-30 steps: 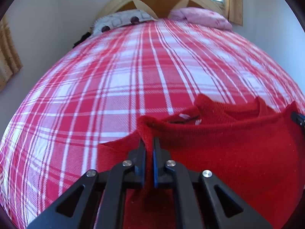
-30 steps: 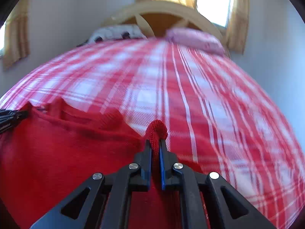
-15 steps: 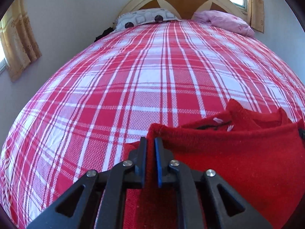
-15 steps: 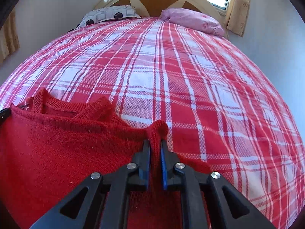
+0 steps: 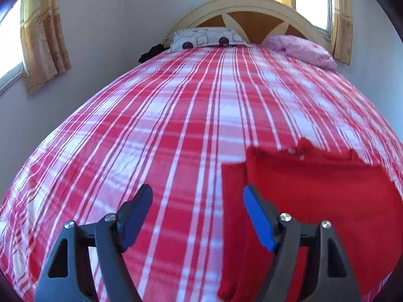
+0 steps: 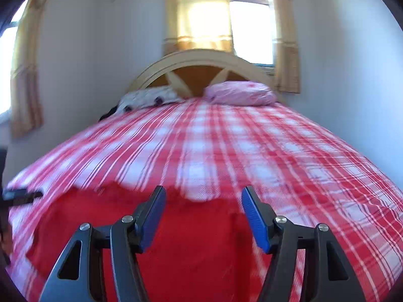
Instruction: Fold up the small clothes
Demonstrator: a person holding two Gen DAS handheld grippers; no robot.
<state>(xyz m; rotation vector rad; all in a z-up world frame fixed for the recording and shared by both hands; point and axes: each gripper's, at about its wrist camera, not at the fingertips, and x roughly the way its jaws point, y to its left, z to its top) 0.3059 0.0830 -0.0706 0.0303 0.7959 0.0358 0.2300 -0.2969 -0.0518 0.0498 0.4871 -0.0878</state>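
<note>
On the plaid bedspread (image 5: 176,130) lies the red sweater (image 5: 314,188) — folded, released. Left gripper (image 5: 197,201) and right gripper (image 6: 202,205) are opening, nothing between their jaws. Risk: a retreating pad snags the knit — undoing the fold.

A home bedroom: a plaid-sheeted bed (image 5: 176,130), two pillows (image 5: 206,39) against its arched headboard (image 5: 252,5), curtained windows (image 6: 249,27) behind.
</note>
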